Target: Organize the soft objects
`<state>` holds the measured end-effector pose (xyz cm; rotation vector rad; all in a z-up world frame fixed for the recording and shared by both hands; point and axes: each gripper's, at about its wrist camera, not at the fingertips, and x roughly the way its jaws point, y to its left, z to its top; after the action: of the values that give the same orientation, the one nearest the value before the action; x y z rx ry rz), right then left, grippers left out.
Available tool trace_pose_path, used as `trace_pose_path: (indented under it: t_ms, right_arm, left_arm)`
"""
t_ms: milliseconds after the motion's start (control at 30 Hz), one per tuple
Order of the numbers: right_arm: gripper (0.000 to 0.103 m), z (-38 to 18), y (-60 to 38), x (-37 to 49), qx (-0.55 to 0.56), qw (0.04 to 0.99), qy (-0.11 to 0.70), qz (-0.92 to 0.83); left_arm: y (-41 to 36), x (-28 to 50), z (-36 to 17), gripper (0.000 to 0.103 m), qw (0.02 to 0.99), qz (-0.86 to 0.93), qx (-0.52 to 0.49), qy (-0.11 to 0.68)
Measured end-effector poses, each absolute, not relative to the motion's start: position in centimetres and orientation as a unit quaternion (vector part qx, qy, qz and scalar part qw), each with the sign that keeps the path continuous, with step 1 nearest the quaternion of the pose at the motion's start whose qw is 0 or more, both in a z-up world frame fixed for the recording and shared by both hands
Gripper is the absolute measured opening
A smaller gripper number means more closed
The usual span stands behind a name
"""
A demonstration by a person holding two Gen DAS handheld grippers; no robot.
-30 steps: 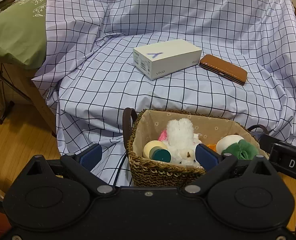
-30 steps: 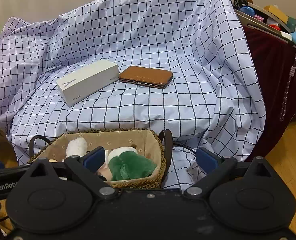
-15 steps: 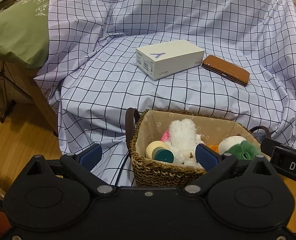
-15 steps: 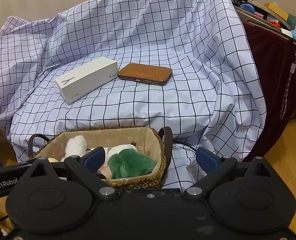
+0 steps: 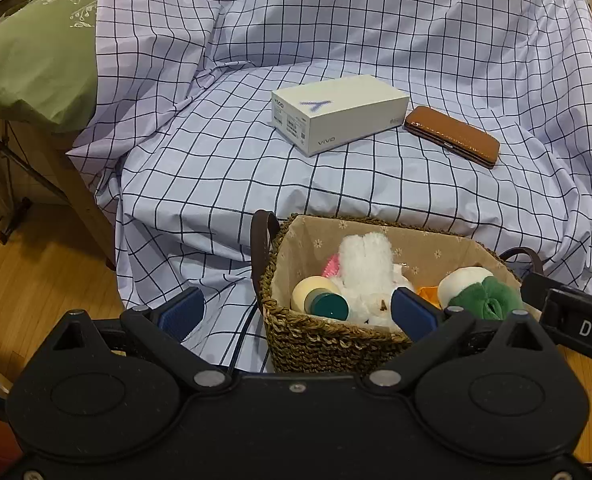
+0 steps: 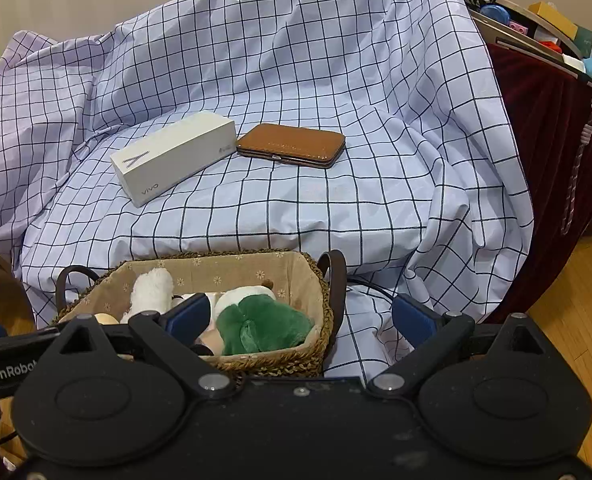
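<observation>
Woven seagrass forms the basket [image 5: 327,344] seen from the left wrist, lined with beige flowered cloth and fitted with a dark loop handle at each end. It sits at the front edge of a checked sheet [image 5: 224,168] draped over some piece of furniture I cannot identify. Packed inside are soft things: a fluffy white plush toy [image 5: 365,268] standing upright in the middle, a bit of pink fuzz [image 5: 331,267] behind it, a cream ball with a teal cap [image 5: 320,300] at the left end, something orange [image 5: 427,293] low down, and a white-and-green plush [image 5: 481,292] at the right end. The left gripper [image 5: 296,312] hangs just before the basket with its blue-padded fingers [image 5: 182,312] spread wide, grasping nothing. Further back on the sheet lie a white phone box [image 5: 337,114] and a brown leather case [image 5: 451,135], nearly touching at one corner. A green pillow [image 5: 36,52] rests at the far left, over a wooden floor [image 5: 36,280].

From the right wrist, the same basket [image 6: 280,360] sits low and left, its right handle upright. The green plush [image 6: 264,330] fills the near end, its pile thick and creased, with the white toy [image 6: 152,288] behind it. The right gripper [image 6: 299,318] is likewise released, its fingers [image 6: 413,318] apart and holding nothing; the left finger overlaps the basket in view, the right one stands over the sheet [image 6: 335,80]. The box [image 6: 172,156] and case [image 6: 292,145] lie side by side beyond. A dark red cloth [image 6: 543,152] hangs at the right beneath a cluttered shelf.
</observation>
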<state>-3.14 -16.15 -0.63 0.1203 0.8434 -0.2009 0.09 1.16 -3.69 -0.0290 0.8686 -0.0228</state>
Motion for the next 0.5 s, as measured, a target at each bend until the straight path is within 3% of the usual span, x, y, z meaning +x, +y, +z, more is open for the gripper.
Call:
trace_pose_path:
  t_ms: [500]
  right_arm:
    - [0.098,-0.79,-16.11,-3.17,0.058,0.905,0.410,-0.097]
  left_arm:
    - [1.23,0.03,-3.77,0.097,0.906,-0.009,-0.019,0.423]
